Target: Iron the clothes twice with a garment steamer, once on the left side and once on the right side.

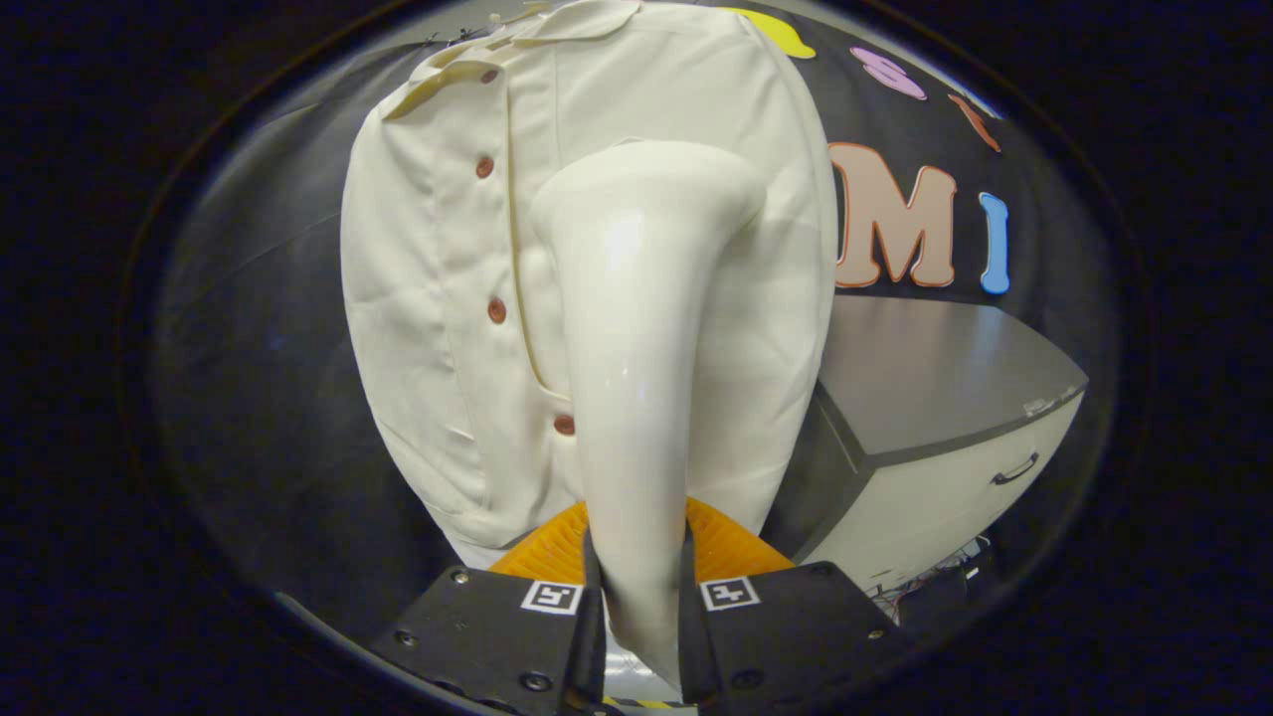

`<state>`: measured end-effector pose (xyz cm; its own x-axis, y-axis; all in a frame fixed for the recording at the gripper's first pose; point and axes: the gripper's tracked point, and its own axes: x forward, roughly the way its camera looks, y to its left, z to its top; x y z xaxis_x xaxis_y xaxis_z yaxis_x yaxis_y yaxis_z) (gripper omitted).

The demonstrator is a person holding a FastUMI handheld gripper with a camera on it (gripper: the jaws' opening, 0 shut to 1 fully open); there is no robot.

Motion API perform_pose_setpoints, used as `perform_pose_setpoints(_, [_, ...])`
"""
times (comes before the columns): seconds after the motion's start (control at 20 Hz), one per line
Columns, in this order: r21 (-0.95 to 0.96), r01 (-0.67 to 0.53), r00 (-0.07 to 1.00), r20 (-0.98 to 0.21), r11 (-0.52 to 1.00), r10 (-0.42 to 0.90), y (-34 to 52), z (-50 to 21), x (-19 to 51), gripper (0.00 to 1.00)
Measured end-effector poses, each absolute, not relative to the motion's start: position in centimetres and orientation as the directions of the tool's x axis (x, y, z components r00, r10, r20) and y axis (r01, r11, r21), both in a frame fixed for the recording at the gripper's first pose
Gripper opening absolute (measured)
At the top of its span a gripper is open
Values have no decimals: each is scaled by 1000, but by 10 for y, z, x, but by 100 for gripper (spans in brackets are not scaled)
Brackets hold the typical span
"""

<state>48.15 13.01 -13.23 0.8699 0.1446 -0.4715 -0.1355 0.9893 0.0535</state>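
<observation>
Gripper [636, 597]: fingers drawn in narrow, one pressing on either side of the handle of the garment steamer [636, 378], which rises straight up from between them. Steamer: cream, glossy, slim at the grip and flaring to a broad head at its far end; head turned away from the camera toward the cloth, apparently against it or just off it, actual contact not discernible since the head hides its own face. Shirt [438, 298]: pale, collared, hanging upright directly beyond the fingers; a placket with a column of small reddish-brown buttons [496, 310] runs down just to the gripper's left of the steamer handle. The head thus sits on the panel to the gripper's right of the placket, roughly at chest height. Cabinet [945, 418]: grey-topped, light-fronted with a dark drawer handle, standing beyond and to the gripper's right of the shirt, well apart from the steamer. Step in hand, judged: a pass over one side of the shirt front is under way; whether it is the first or second pass cannot be told. Next move, judged: a steady vertical stroke keeping the head flat to the fabric and the grip firm, then a shift across the placket to the other panel.
</observation>
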Motion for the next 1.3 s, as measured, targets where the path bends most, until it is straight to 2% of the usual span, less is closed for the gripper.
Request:
perform_pose_setpoints(0.6, [95,-131,774,-612,987,161,116,-230,456,29])
perform_pose_setpoints(1.0, [118,-130,718,-674,984,176,112,-268,437,29])
perform_pose_setpoints(1.3, [150,-114,707,-682,982,186,108,-265,411,29])
